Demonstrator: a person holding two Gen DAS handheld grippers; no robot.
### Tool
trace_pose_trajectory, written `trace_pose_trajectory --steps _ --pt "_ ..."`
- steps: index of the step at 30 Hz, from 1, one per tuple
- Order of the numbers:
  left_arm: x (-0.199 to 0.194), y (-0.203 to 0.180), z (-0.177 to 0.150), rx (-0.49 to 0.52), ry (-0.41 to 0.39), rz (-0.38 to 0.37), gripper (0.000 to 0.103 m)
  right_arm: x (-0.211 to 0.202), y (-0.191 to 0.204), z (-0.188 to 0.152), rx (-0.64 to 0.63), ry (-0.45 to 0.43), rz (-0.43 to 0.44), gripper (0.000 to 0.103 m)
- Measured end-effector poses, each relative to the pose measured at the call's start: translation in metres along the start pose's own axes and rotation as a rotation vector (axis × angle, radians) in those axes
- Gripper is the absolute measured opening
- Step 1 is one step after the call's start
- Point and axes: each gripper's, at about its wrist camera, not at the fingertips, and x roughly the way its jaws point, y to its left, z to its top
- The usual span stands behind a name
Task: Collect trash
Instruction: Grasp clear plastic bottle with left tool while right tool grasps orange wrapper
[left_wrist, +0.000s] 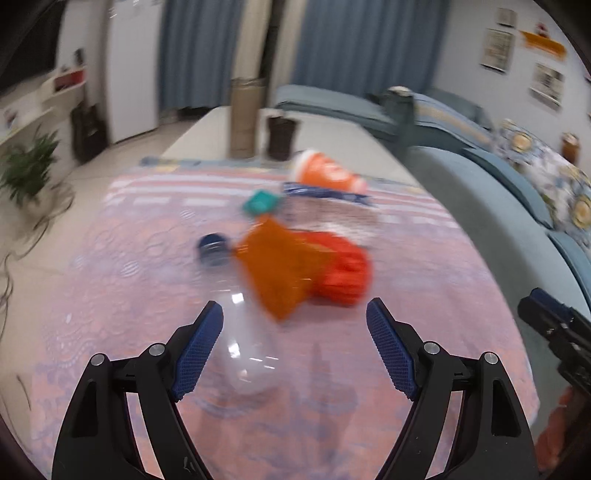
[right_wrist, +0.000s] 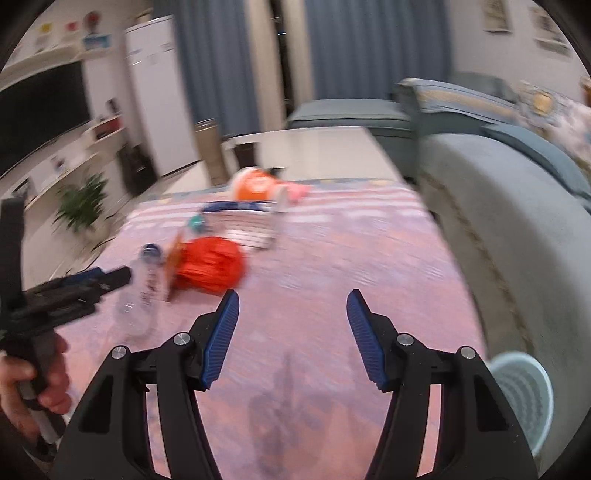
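Trash lies on a pink patterned tablecloth (left_wrist: 122, 280). A clear plastic bottle (left_wrist: 245, 343) with a blue cap (left_wrist: 213, 246) lies just ahead of my open left gripper (left_wrist: 294, 332), beside its left finger. Behind it are an orange wrapper (left_wrist: 273, 266), a red crumpled bag (left_wrist: 343, 271), a teal scrap (left_wrist: 260, 202), a blue-edged clear bag (left_wrist: 328, 194) and an orange cup (left_wrist: 325, 173) on its side. My right gripper (right_wrist: 291, 325) is open and empty over bare cloth; the red bag (right_wrist: 208, 267) and bottle (right_wrist: 142, 295) lie to its left.
A pale blue ribbed bin (right_wrist: 524, 398) stands at the lower right of the right wrist view beside a grey-blue sofa (right_wrist: 517, 206). A dark cup (left_wrist: 282, 136) and a tall cardboard tube (left_wrist: 245, 118) stand on a white table behind. A potted plant (left_wrist: 29, 166) is at left.
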Motion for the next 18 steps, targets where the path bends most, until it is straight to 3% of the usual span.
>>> trace_pose_trajectory --steps 3,10,13,18 --pt "0.017 0.024 0.003 -0.064 0.033 0.006 0.078 0.028 0.022 0.016 -0.033 0.029 0.063 0.042" --pt "0.057 0.051 0.001 -0.149 0.113 -0.004 0.075 0.092 0.064 0.039 -0.076 0.097 0.184 0.04" --pt "0.071 0.055 -0.001 -0.162 0.158 -0.035 0.059 0.117 0.077 0.043 -0.1 0.133 0.198 0.04" --pt "0.071 0.067 -0.007 -0.206 0.144 -0.083 0.052 0.142 0.095 0.046 -0.128 0.172 0.203 0.04"
